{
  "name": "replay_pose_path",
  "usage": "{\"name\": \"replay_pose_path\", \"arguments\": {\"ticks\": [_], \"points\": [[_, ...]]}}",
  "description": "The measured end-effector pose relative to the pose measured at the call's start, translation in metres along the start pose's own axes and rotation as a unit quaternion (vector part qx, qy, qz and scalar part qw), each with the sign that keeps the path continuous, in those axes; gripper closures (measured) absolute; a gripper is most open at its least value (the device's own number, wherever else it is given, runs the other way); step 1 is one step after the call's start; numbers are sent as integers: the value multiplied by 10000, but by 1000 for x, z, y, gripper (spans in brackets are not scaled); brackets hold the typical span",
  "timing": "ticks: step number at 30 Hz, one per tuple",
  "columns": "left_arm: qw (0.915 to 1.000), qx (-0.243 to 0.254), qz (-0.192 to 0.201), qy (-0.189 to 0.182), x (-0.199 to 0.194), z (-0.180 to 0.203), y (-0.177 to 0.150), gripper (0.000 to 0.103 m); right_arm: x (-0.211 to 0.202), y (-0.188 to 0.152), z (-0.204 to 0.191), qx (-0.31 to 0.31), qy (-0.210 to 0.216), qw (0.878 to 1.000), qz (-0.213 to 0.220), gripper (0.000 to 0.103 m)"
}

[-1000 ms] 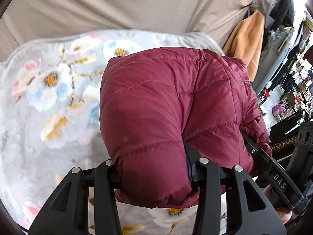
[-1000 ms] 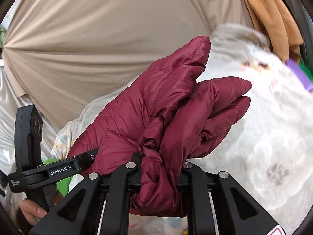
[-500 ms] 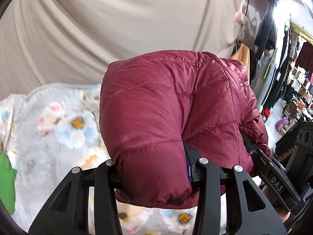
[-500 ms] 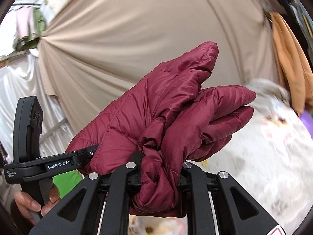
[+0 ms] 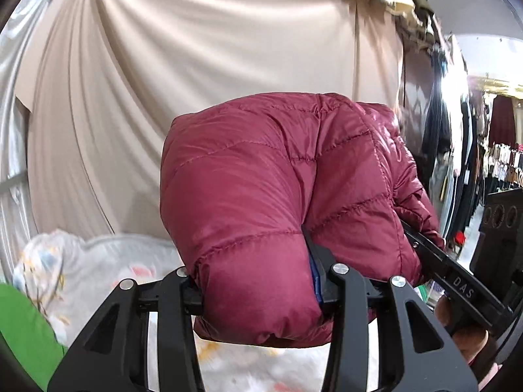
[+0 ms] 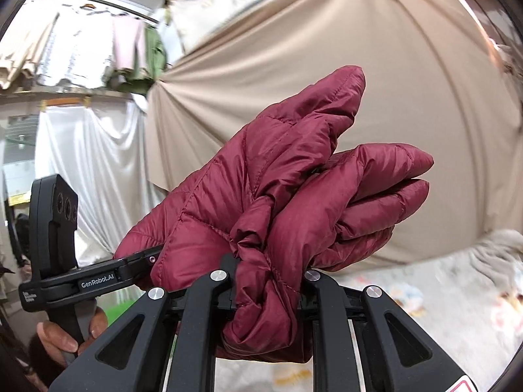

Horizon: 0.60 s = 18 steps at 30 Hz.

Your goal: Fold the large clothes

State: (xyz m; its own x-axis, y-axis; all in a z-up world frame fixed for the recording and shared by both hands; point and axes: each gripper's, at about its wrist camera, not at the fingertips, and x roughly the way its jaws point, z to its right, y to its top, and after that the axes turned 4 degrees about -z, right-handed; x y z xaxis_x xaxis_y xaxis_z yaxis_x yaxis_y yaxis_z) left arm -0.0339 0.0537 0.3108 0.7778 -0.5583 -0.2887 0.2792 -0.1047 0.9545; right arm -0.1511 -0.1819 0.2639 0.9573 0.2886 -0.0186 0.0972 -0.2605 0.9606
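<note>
Jacket: maroon quilted puffer jacket (image 5: 261,202), bunched and lifted clear of the floral blanket (image 5: 108,261), clamped at two places.
Left gripper (image 5: 258,294): fingers closed on a thick puffy fold that bulges forward over them.
Right gripper (image 6: 268,287): fingers narrow, pinching a crumpled, gathered fold; loose lobes of the jacket (image 6: 294,202) stick up and to the right.
Hands: a hand (image 6: 65,333) grips the left gripper's handle, seen in the right wrist view.
Backdrop: beige draped cloth (image 5: 196,65) behind; hanging clothes (image 6: 98,49) at upper left.
</note>
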Motion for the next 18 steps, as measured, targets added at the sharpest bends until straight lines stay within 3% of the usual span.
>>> {"name": "replay_pose_path", "arguments": {"ticks": [8,18], "points": [[9992,-14,396,61,-8,-42,3,62,40,8,-13,29,627,9979,130,89],[9991,-299,-298,97,51,-83,-24,62,118,-28,18,721,639,9928,-706,89]]}}
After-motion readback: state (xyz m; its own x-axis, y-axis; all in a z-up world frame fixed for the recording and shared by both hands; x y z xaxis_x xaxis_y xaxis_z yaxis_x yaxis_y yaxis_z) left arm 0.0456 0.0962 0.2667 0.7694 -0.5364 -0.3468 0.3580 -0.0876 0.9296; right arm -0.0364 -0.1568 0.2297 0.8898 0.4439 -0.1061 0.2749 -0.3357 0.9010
